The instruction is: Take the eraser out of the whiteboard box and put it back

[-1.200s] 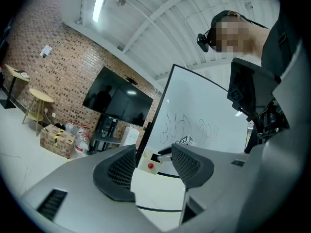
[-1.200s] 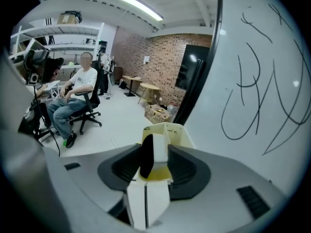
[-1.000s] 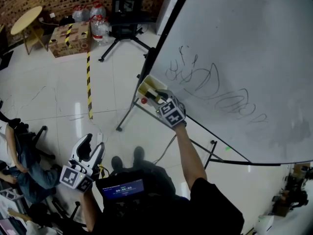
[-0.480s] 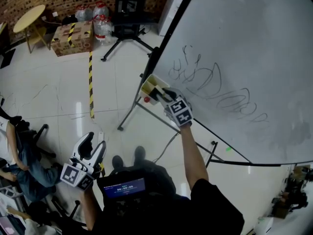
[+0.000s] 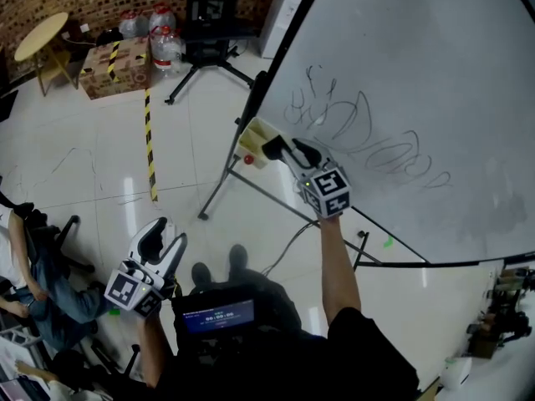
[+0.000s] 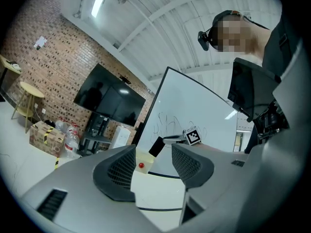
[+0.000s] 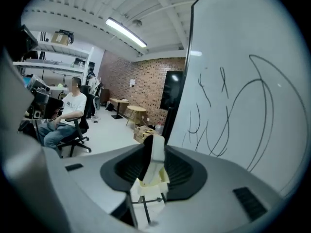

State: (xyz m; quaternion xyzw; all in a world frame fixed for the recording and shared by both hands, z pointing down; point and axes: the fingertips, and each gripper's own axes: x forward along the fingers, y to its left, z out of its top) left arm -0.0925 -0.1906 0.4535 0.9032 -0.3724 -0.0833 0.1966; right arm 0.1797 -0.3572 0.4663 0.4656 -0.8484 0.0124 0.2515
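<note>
Nearest, a small lit screen [image 5: 213,316] sits at the person's chest. To its left the left gripper [image 5: 165,239] is held low over the white floor [image 5: 84,165], pointing about level, with its jaws standing wide and nothing between them. Further out on the right, the right gripper [image 5: 291,151] reaches to the lower left corner of the whiteboard [image 5: 418,82], angled slightly down. Its jaws have just been closing and are now narrowed onto the eraser [image 7: 155,154], which stands upright between the pads, dark face left and pale face right. The eraser is raised above the pale yellow whiteboard box [image 5: 253,135], just to the box's right in the head view. Whether its lower end is fully clear of the box rim cannot be confirmed. A red ball [image 5: 248,159] sits at the box's near side. Scribbled black lines [image 5: 351,132] cover the board beyond. Far left on the floor are a striped tape line [image 5: 150,140], a cardboard carton [image 5: 117,57], water bottles [image 5: 163,36] and a round table [image 5: 42,33].
</note>
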